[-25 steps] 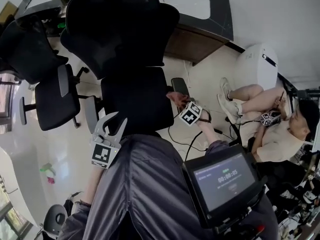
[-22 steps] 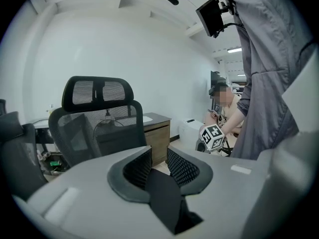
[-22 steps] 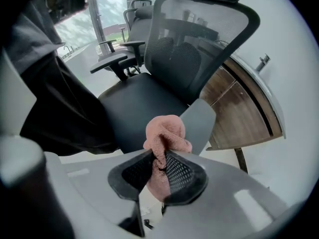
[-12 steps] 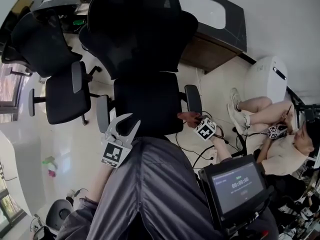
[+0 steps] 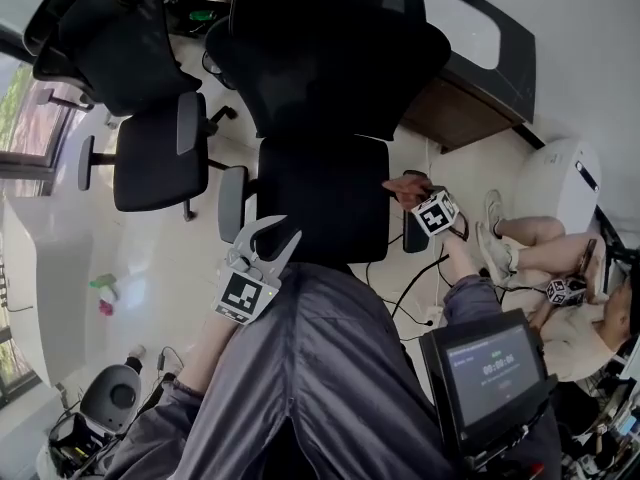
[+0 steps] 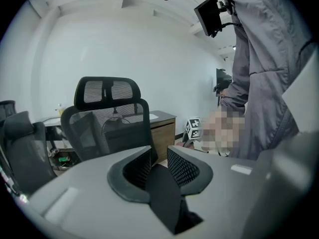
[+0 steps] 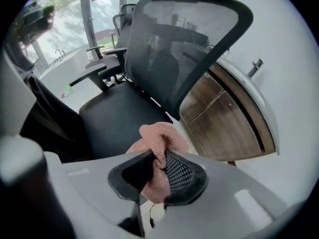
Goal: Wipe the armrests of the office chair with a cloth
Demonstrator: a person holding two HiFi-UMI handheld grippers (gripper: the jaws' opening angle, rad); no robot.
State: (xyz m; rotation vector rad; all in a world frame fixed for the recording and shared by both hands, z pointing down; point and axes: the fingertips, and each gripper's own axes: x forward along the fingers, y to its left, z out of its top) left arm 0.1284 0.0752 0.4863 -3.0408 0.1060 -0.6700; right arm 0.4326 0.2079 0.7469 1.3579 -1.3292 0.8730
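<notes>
The floor (image 5: pixel 150 268) is white and shiny, and the walls are plain white. A big window shows on the left side of the head view. Behind the chair stands a dark worktop (image 5: pixel 460 113) with brown wooden doors under it.

The only print I can see is the black and white squares on the cubes of both grippers. A small screen (image 5: pixel 490 368) hangs at my chest. It shows pale digits that are too small for me to read.

The black office chair (image 5: pixel 320 198) stands right in front of me, with its mesh back towards the worktop. My right gripper (image 5: pixel 418 200) points down, and its fingers are pinching the pink cloth (image 5: pixel 400 189). The cloth is bunched up at the far end of the right-side armrest (image 5: pixel 416 238), by the edge of the seat. I cannot tell if it touches the pad.

My left gripper (image 5: pixel 272 236) is near the left-side armrest (image 5: pixel 232 203). Its fingers are spread with nothing between them.

A second black chair (image 5: pixel 150 158) stands to the left. A white machine (image 5: pixel 565 183) stands to the right, and a person (image 5: pixel 560 318) sits on the floor beside it. Black cables (image 5: pixel 415 283) lie on the floor by the armrest. A small green and pink thing (image 5: pixel 103 293) lies far off to the left.
</notes>
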